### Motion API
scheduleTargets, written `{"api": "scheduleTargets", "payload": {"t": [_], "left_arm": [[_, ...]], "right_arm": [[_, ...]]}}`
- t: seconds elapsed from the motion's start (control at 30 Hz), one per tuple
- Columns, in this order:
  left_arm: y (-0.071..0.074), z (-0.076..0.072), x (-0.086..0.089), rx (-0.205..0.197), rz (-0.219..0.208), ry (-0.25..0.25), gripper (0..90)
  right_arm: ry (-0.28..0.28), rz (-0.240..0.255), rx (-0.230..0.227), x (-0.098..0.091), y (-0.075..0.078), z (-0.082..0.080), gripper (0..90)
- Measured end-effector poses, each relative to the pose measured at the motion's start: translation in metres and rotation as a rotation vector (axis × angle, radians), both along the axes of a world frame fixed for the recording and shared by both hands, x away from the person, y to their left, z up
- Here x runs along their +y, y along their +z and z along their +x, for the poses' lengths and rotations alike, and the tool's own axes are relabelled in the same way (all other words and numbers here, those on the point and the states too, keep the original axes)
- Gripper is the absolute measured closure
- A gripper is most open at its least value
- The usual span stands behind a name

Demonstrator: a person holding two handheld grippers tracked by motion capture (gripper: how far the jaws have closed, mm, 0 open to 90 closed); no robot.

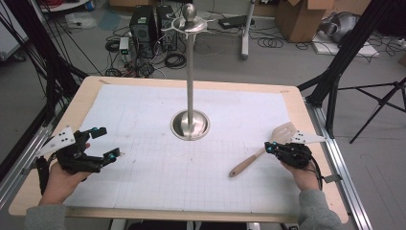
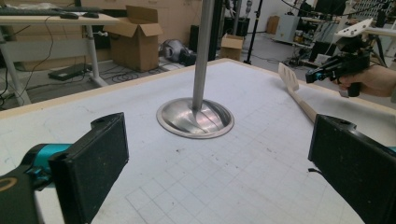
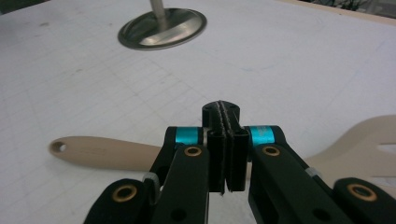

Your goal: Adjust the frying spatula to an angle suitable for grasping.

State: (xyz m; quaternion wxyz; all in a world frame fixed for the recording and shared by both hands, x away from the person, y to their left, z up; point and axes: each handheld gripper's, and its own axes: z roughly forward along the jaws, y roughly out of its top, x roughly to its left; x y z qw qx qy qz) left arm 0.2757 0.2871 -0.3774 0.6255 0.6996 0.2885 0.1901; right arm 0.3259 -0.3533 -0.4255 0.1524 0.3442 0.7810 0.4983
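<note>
My right claw [image 3: 225, 154], jaws pressed together with nothing between them, hangs just above the wooden spatula [image 3: 105, 152] at the bottom of the right gripper view. The spatula lies flat on the counter [image 1: 143, 191]; its handle runs left across the frame to a hanging hole and its slotted blade pokes out at the right edge. In the high view the spatula [image 1: 258, 155] sits at lower right, its long axis slanting from the handle end at lower left up to the blade at upper right, right beside my right claw [image 1: 271, 148]. My left claw [image 1: 105, 143], jaws wide apart and empty, waits at lower left, well away, so the right hand is far nearer. I judge the jaws must open before any pickup. Farther back, at centre, stands the steel utensil stand [image 1: 190, 125]; the high view adds its hooked top, while the left gripper view gives a low sidelong look at the spatula [image 2: 295, 93].
</note>
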Motion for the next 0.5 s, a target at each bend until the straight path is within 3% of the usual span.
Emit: {"api": "scheduleTargets", "payload": {"t": [0.17, 0.37, 0.47, 0.5], "left_arm": [[-0.001, -0.001, 0.000, 0.006, 0.013, 0.002, 5.5], [-0.003, 0.000, -0.002, 0.011, 0.027, 0.001, 5.4], [-0.005, 0.000, -0.004, 0.025, 0.059, -0.007, 5.4], [-0.006, 0.000, -0.005, 0.023, 0.064, -0.011, 5.4]], "right_arm": [[-0.031, -0.009, 0.019, -0.007, -0.005, 0.010, 89.4], [-0.030, -0.037, 0.025, -0.006, -0.011, 0.017, 89.5], [-0.031, -0.041, 0.036, -0.007, -0.013, 0.020, 89.4], [-0.023, -0.068, 0.039, -0.006, -0.012, 0.023, 89.4]]}}
